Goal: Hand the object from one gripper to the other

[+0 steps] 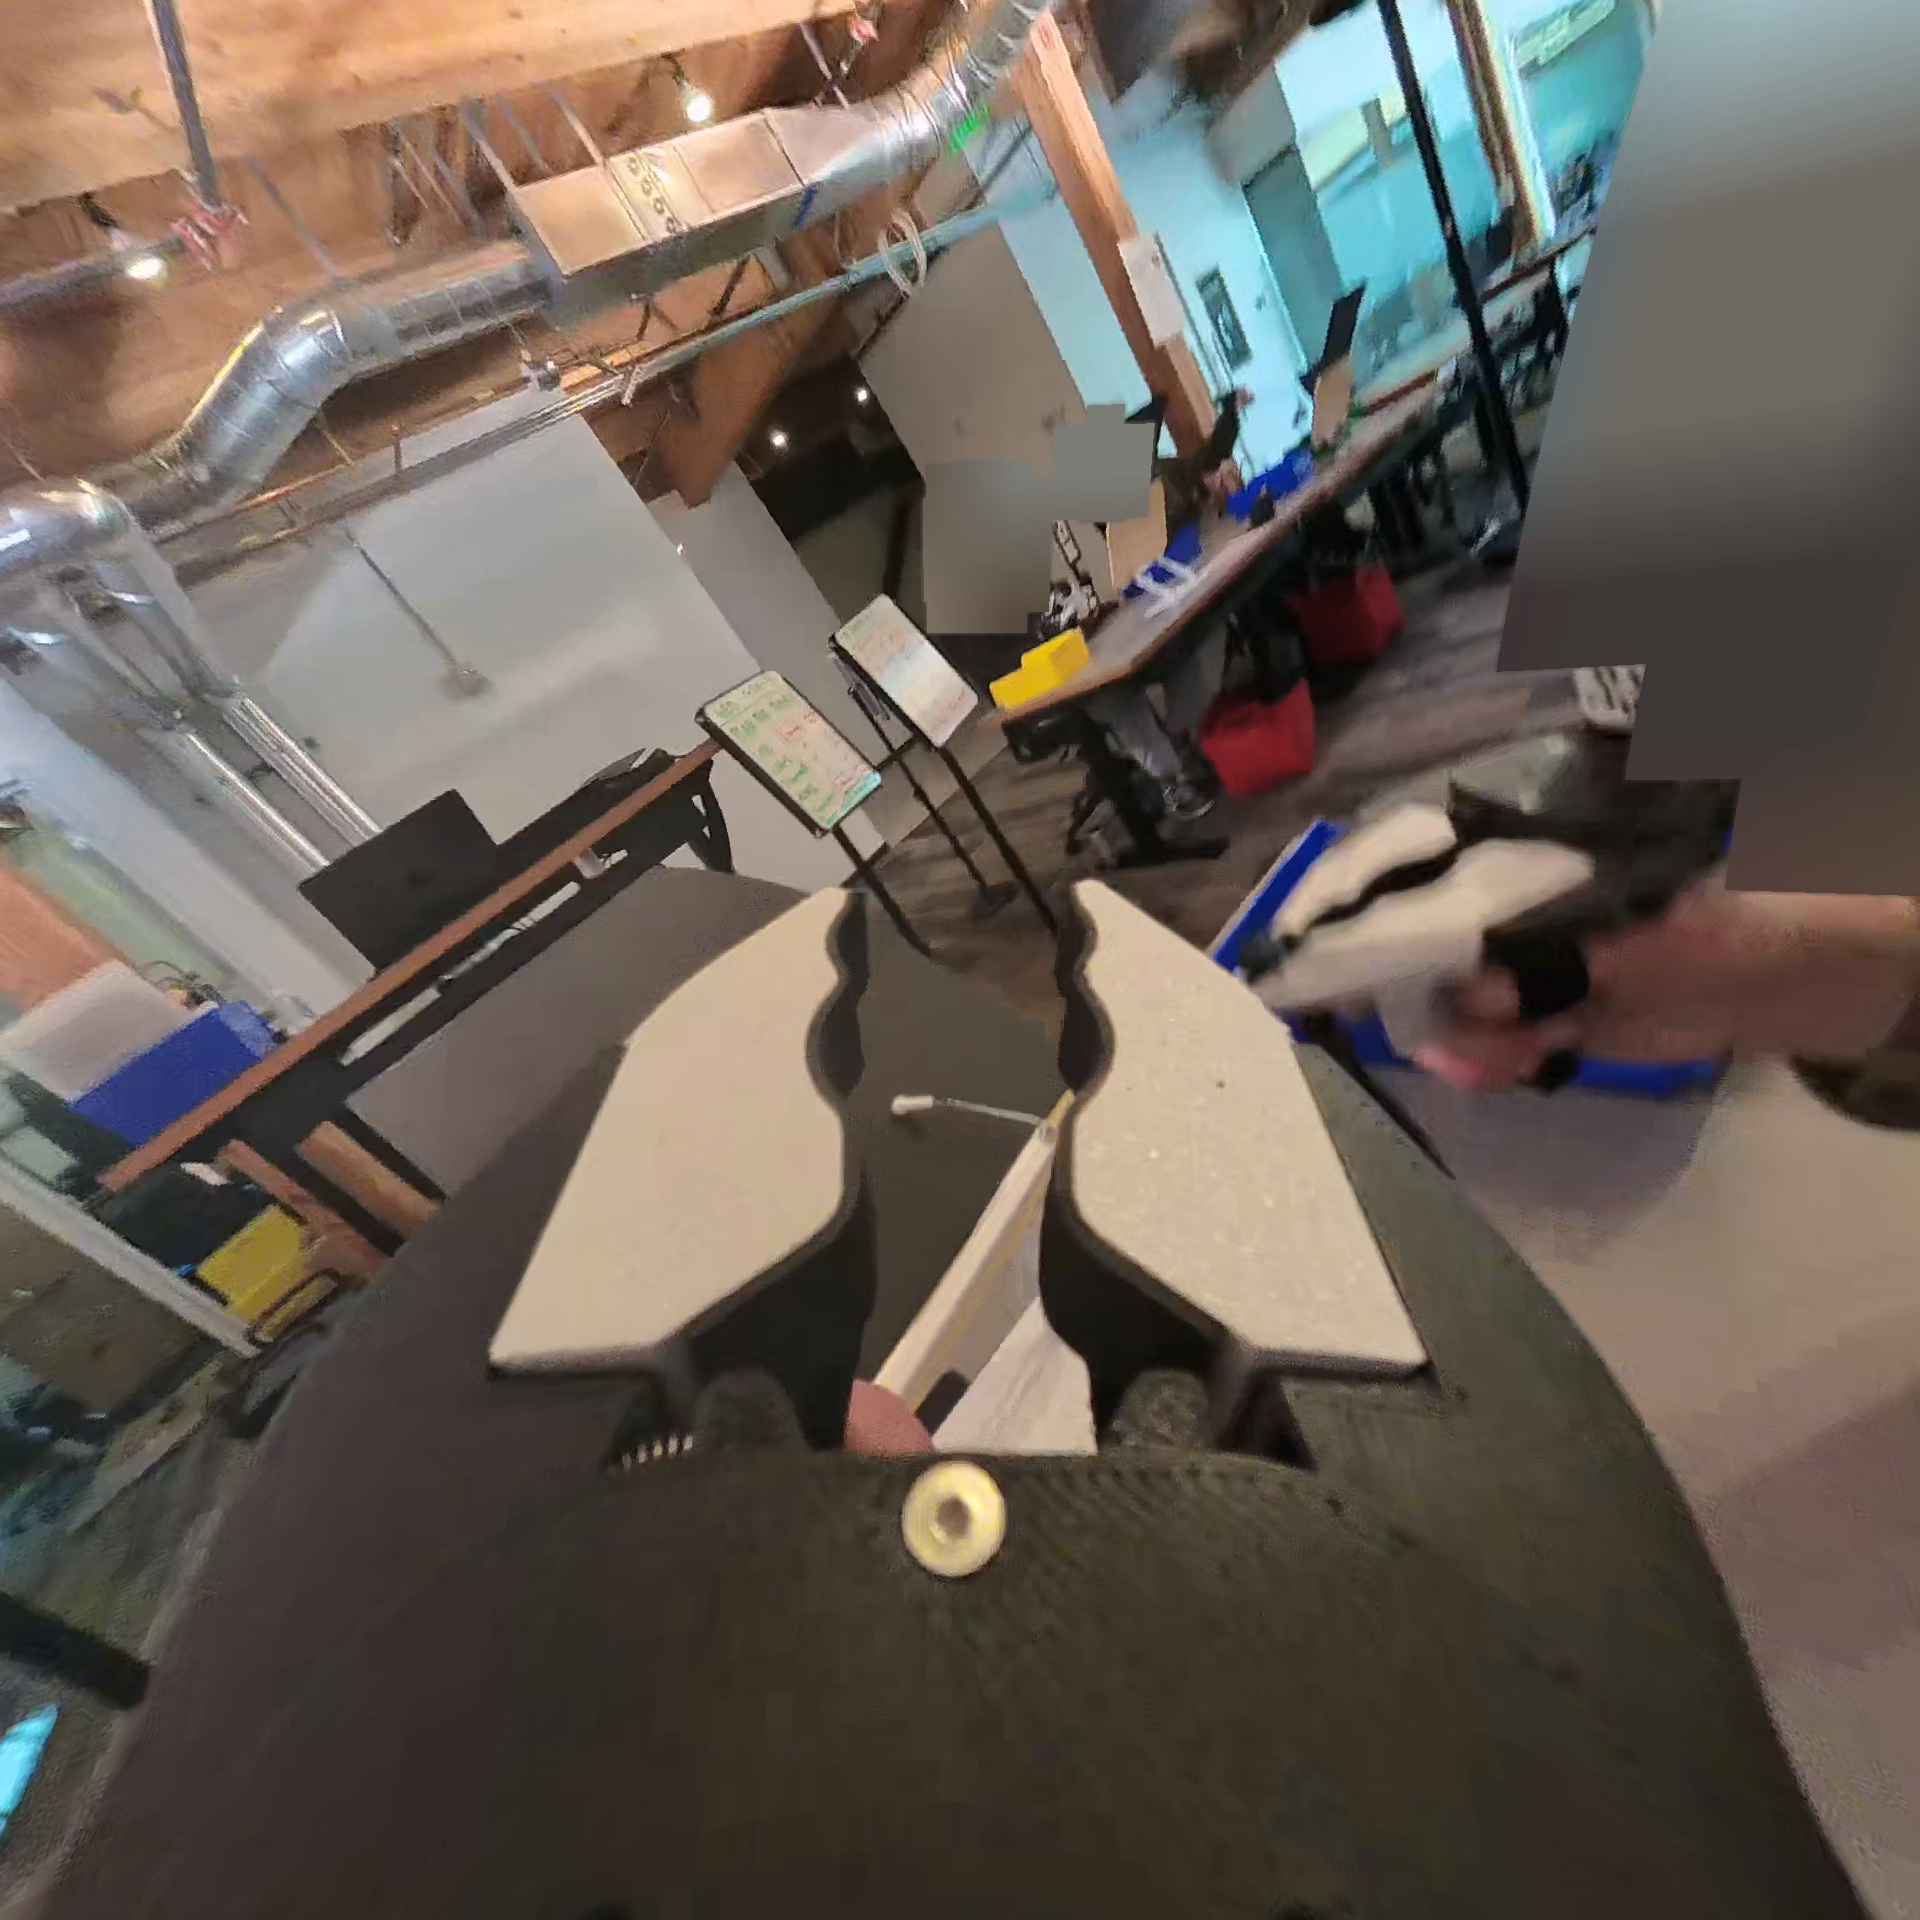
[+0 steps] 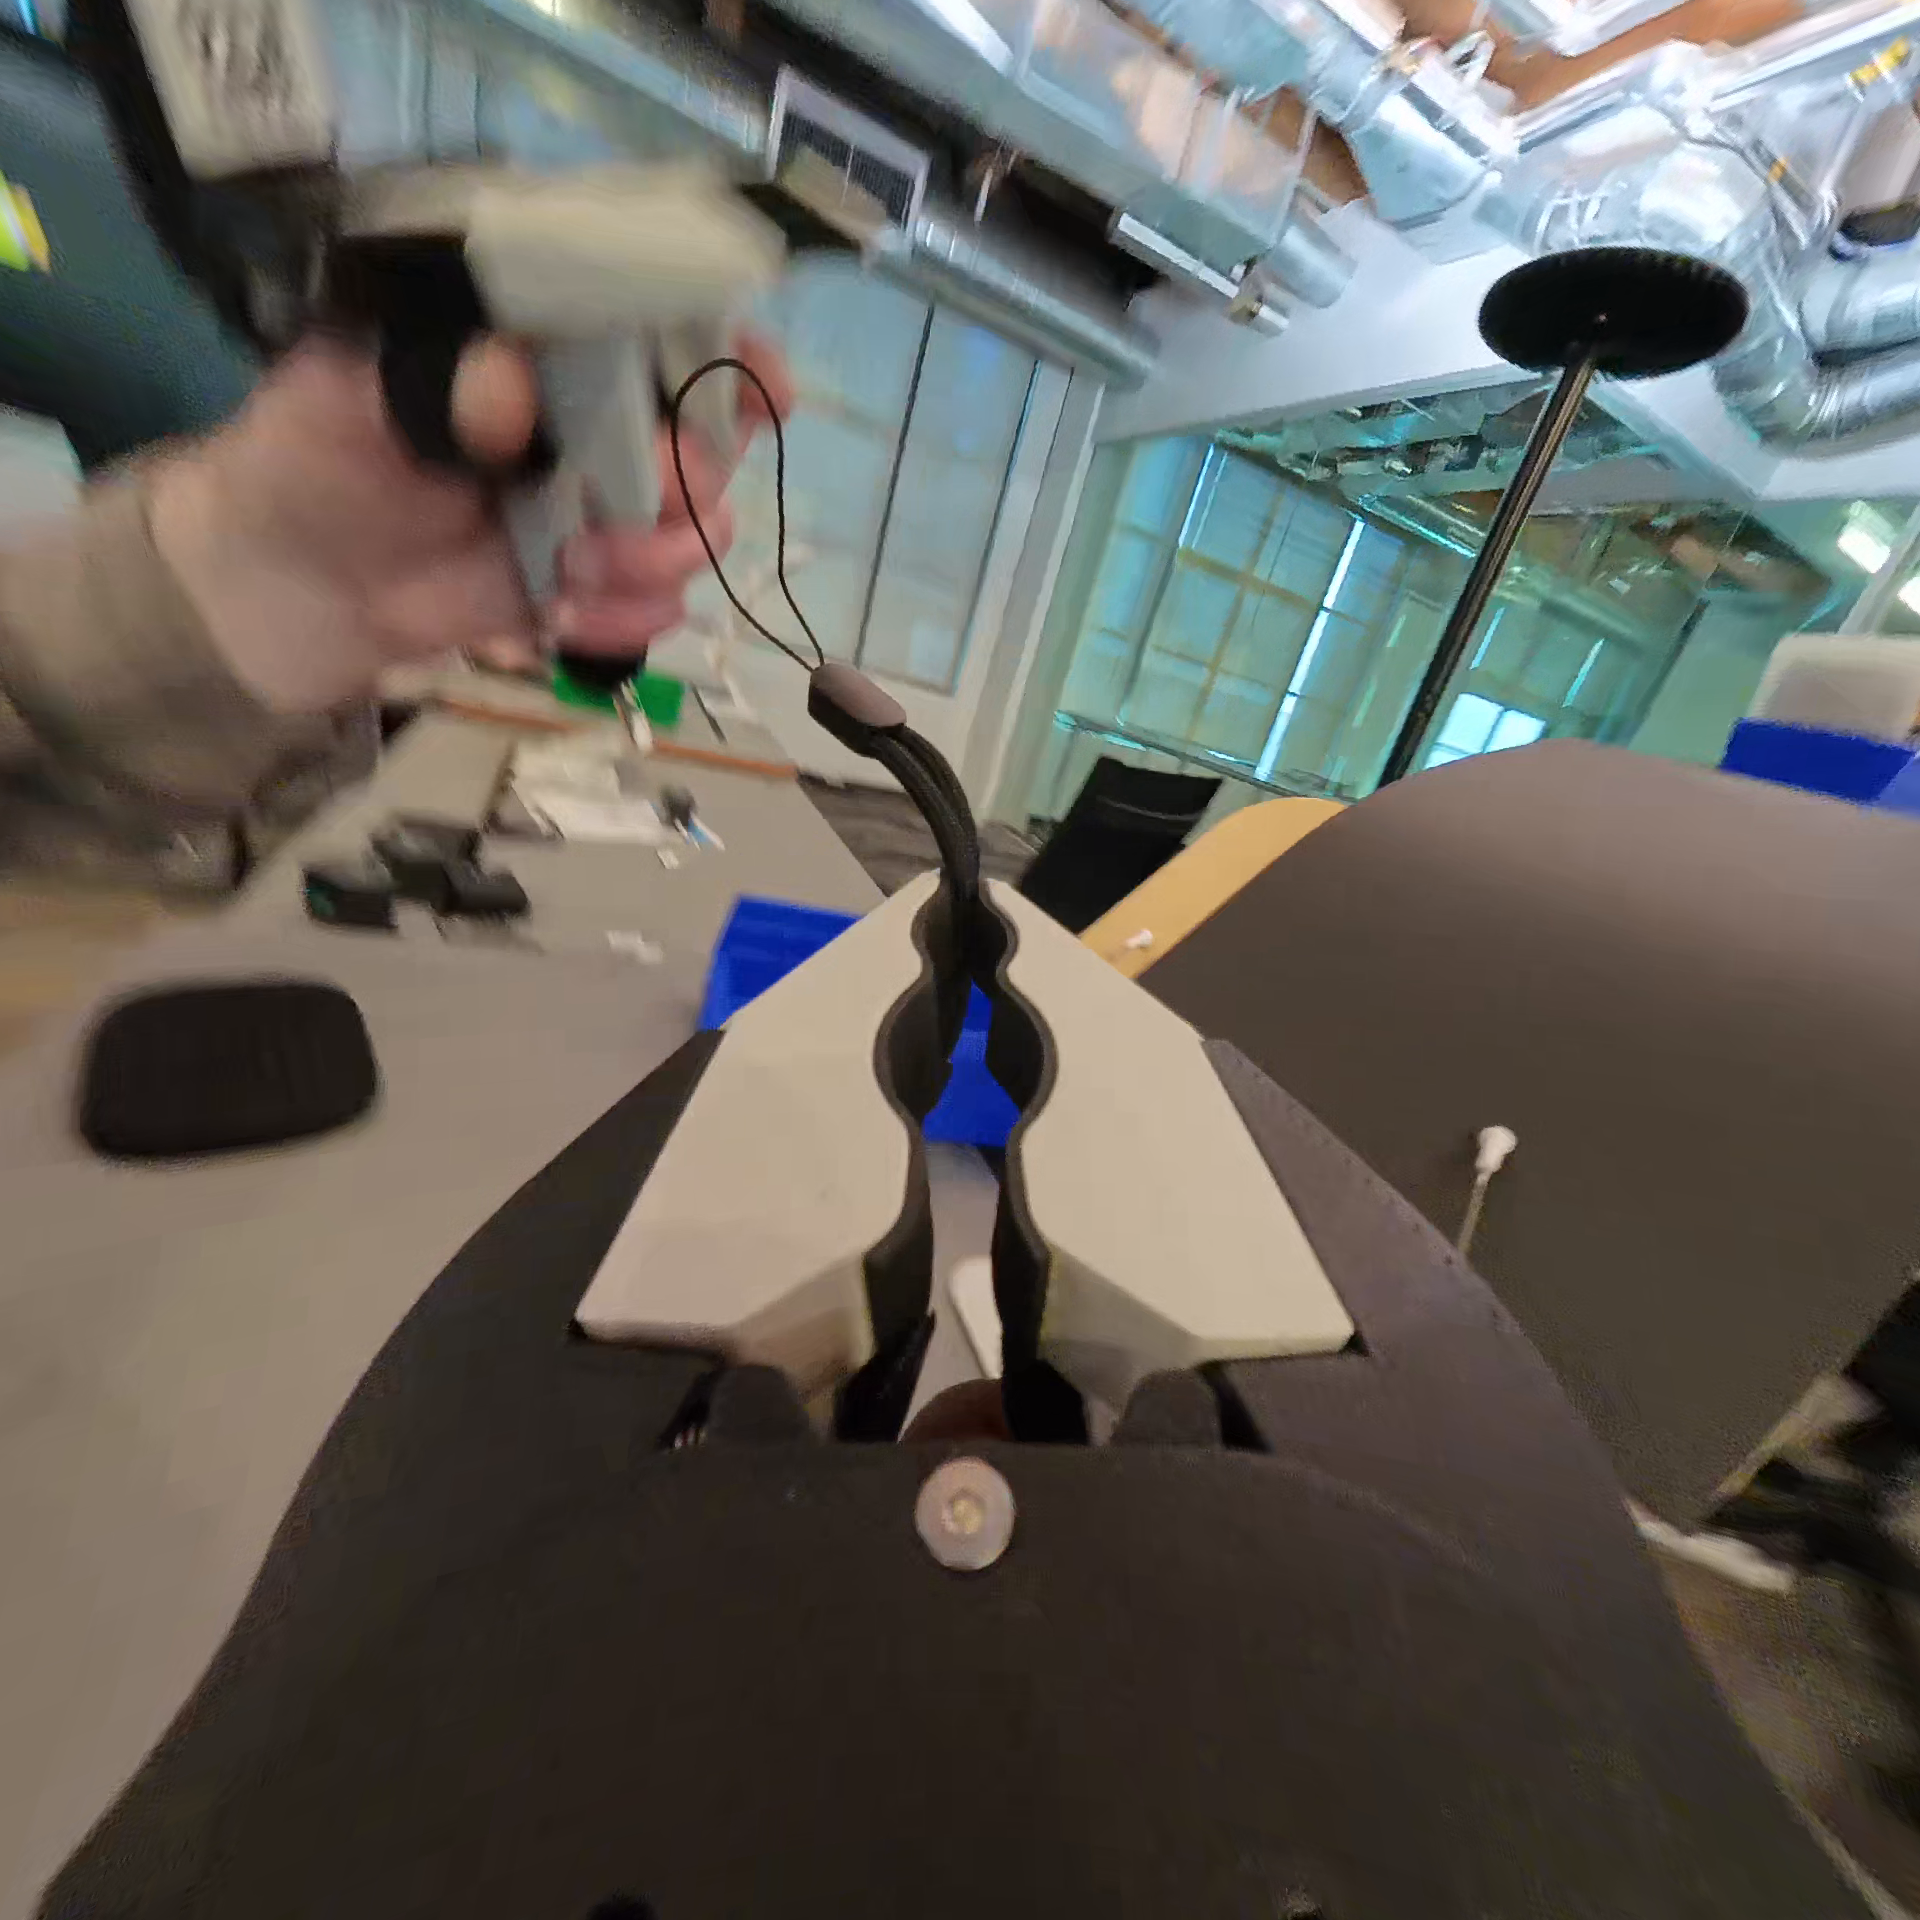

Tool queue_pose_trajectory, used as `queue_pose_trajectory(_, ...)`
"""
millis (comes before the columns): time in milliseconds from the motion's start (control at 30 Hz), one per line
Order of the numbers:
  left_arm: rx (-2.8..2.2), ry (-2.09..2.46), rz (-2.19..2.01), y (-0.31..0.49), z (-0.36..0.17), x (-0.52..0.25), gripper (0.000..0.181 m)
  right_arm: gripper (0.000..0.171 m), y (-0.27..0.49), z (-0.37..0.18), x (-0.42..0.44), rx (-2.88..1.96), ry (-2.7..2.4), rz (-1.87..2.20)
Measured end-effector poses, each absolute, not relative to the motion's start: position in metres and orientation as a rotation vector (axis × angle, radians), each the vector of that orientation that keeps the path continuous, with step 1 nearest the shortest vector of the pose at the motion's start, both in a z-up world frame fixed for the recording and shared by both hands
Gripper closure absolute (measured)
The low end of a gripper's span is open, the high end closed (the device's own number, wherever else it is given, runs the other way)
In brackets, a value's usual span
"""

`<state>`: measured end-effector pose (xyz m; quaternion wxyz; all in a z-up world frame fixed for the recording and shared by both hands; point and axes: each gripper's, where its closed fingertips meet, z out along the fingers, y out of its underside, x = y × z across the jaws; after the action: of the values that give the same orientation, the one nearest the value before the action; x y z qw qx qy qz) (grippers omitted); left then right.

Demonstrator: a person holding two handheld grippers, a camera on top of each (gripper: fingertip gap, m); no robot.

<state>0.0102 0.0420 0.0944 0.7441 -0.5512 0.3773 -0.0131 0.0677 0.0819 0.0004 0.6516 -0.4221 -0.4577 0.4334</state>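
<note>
Between the pale fingers of the right gripper a black wrist strap is pinched: its thick braided part rises out of the tips, which stand almost together around it, passes through a small oval slider and ends in a thin cord loop that stands up in the air. Both tools are held well above the grey table. Up and to the left in the right wrist view the left gripper shows blurred, held in a person's hand, apart from the strap. Seen from its own camera, the left gripper has its jaws set a moderate way apart with nothing between them; through the gap a white cable end on a dark chair back and a pale slanted edge show. In that view the right gripper appears at the right, blurred, gripped by a hand, with a blue bin behind it. On the table near its left edge lies a black ribbed pad, farther back some small dark boxes, and past the right gripper's tips a blue bin. A black floor lamp stands toward the windows. Two small whiteboards on stands and long tables fill the room beyond the left gripper.
</note>
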Motion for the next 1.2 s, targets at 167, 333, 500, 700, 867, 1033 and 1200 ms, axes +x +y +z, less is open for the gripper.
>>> queue_pose_trajectory(167,-1.251,0.99,0.156,0.045,0.02,0.02,0.141,0.171,0.104,0.024,0.095,-0.996,-0.736,1.332)
queue_pose_trajectory(333,-1.313,0.959,-0.005,0.051,-0.037,0.055,0.124,0.171,0.109,0.029,0.1,-0.987,-0.648,1.326)
queue_pose_trajectory(500,-1.203,0.907,0.242,0.07,-0.053,0.078,0.116,0.171,0.099,0.029,0.094,-0.981,-0.635,1.365)
queue_pose_trajectory(700,-1.085,0.826,0.36,0.076,-0.041,0.081,0.178,0.171,0.09,0.026,0.086,-0.986,-0.673,1.367)
queue_pose_trajectory(867,-1.055,0.838,0.402,0.07,-0.022,0.062,0.178,0.171,0.085,0.016,0.075,-1.033,-0.845,1.231)
queue_pose_trajectory(1033,-1.022,0.892,0.488,0.063,0.002,0.045,0.178,0.171,0.077,0.002,0.066,-1.068,-1.034,1.025)
queue_pose_trajectory(1200,-0.98,0.998,0.583,0.057,0.009,0.046,0.178,0.171,0.072,-0.017,0.057,-1.098,-1.168,0.91)
